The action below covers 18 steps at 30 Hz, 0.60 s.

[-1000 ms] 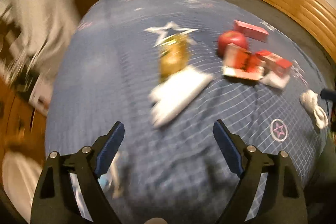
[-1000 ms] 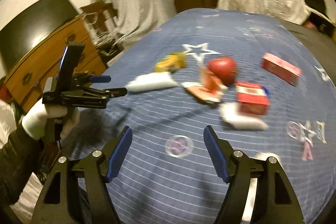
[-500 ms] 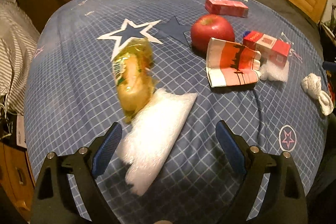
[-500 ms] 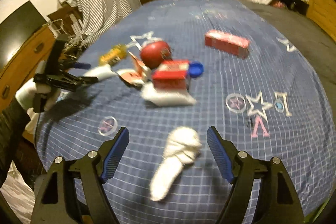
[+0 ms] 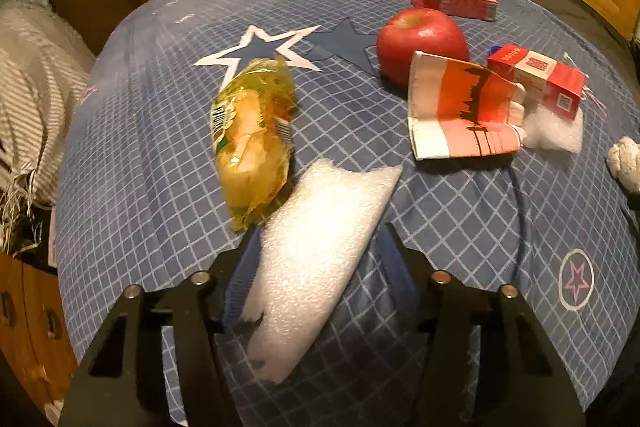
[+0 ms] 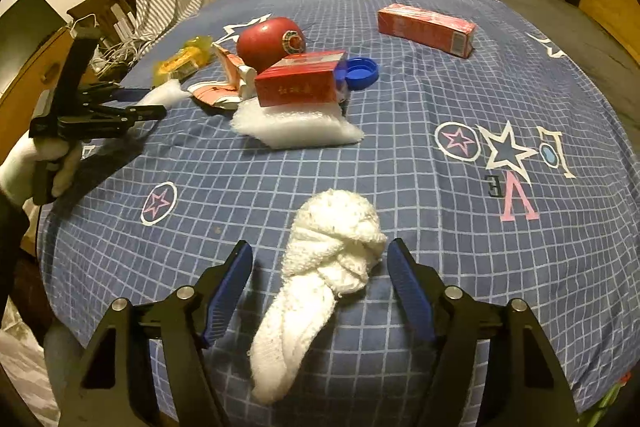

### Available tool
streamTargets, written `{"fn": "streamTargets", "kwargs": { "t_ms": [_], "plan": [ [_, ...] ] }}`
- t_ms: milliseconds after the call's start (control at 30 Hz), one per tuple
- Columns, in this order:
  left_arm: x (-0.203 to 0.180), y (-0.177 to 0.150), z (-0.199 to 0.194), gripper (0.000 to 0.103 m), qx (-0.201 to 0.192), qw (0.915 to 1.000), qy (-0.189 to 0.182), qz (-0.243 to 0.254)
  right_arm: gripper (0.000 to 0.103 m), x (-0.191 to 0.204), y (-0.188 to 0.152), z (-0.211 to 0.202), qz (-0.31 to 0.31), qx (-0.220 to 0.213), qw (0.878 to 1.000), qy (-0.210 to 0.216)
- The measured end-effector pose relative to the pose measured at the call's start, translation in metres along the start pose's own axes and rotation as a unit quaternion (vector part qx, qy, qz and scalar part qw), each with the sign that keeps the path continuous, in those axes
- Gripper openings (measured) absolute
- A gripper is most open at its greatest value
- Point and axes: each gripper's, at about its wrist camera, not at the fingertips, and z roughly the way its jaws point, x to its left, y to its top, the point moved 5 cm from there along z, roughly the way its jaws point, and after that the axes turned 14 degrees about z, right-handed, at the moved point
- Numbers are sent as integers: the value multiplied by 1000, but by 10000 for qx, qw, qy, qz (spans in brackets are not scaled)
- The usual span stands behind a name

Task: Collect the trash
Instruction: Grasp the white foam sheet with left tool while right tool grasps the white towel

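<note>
A white foam sheet (image 5: 320, 251) lies on the blue checked bed cover (image 5: 460, 227), just below a yellow snack wrapper (image 5: 252, 139). My left gripper (image 5: 320, 237) straddles the sheet; its jaws are closing and the pads meet the sheet's edges. The right wrist view shows the same gripper (image 6: 156, 103) in a white-gloved hand (image 6: 24, 167), foam at its tips. My right gripper (image 6: 320, 247) points down over a rolled white cloth (image 6: 332, 267). Its jaws are closing with the cloth between them, and a gap shows on each side.
Past the foam sit a red apple (image 5: 420, 43), a crushed orange paper cup (image 5: 460, 111), a red box (image 5: 536, 79) on more foam (image 6: 296, 127), a second red box (image 6: 428, 27) and a blue cap (image 6: 362, 71). A wooden dresser (image 5: 24, 327) stands left of the bed.
My left gripper came down close over the foam sheet and its jaws narrowed onto it. My right gripper sank toward the white cloth, which now lies between its fingers.
</note>
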Motion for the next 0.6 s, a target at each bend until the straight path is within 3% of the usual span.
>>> {"fn": "streamTargets", "kwargs": {
  "t_ms": [167,333,433,600],
  "plan": [
    [0,-5,-4,54,-5,9998,120,-174,71,-7,-1,-10,113,-201,9997,-113],
    [-2,-8,-7,52,43,9993,234,-299,67,-13,-4,-4,126,-121,9997,-148],
    [-3,-10,-11,50,71,9985,309,-443,50,-15,-4,-4,103,-220,9994,-231],
    [-4,-18,-23,48,-19,9957,321,-874,37,-16,-6,-5,11,-379,9989,-281]
  ]
}}
